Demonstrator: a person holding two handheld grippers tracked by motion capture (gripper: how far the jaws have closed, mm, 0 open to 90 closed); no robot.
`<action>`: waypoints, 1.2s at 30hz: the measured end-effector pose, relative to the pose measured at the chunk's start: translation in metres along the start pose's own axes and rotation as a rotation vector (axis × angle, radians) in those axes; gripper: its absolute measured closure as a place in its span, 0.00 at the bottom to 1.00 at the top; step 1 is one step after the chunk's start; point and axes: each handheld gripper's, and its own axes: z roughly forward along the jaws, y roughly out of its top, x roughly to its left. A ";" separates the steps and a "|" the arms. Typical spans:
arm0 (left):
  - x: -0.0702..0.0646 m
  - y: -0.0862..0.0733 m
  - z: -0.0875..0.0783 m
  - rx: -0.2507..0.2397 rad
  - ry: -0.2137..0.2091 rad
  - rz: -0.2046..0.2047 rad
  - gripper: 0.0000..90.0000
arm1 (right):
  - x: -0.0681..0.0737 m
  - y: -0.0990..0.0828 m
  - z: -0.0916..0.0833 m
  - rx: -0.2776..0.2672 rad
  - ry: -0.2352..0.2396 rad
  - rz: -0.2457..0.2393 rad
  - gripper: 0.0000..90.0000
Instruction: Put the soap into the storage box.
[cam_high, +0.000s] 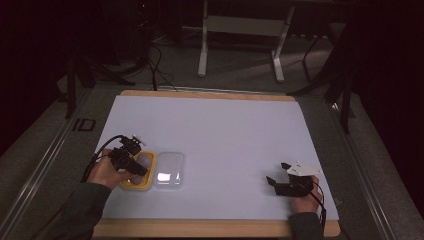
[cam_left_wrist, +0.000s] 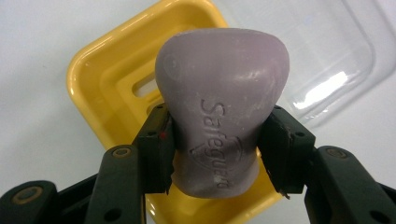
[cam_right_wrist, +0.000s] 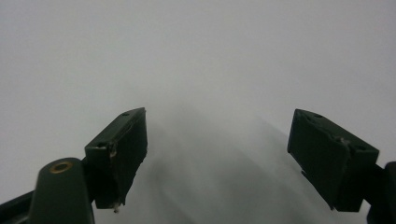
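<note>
Soap (cam_left_wrist: 219, 121) above dish (cam_left_wrist: 100, 74), lid (cam_left_wrist: 327, 60) beside

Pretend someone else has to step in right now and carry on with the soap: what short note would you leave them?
Left tool: shut on the pale purple waisted bar of soap, pads on its narrow middle, held over the yellow plastic soap dish.
Right tool: open, nothing in it, low over the bare white table cover on the right.
Things: the dish's clear plastic lid lies beside the dish, off it.
Done: soap picked up and brought above the dish.
Left: probably lower the soap into the dish, let go, then perhaps put the lid on.
</note>
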 end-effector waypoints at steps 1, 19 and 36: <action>0.000 0.000 0.001 -0.001 -0.003 -0.005 0.55 | 0.000 0.000 0.000 0.000 0.000 0.000 0.22; 0.007 -0.001 -0.005 -0.075 -0.010 -0.050 0.37 | 0.000 0.000 0.000 0.005 0.001 -0.002 0.22; -0.005 0.006 -0.025 -0.158 0.034 0.018 0.37 | 0.000 0.000 0.000 0.004 0.003 0.001 0.22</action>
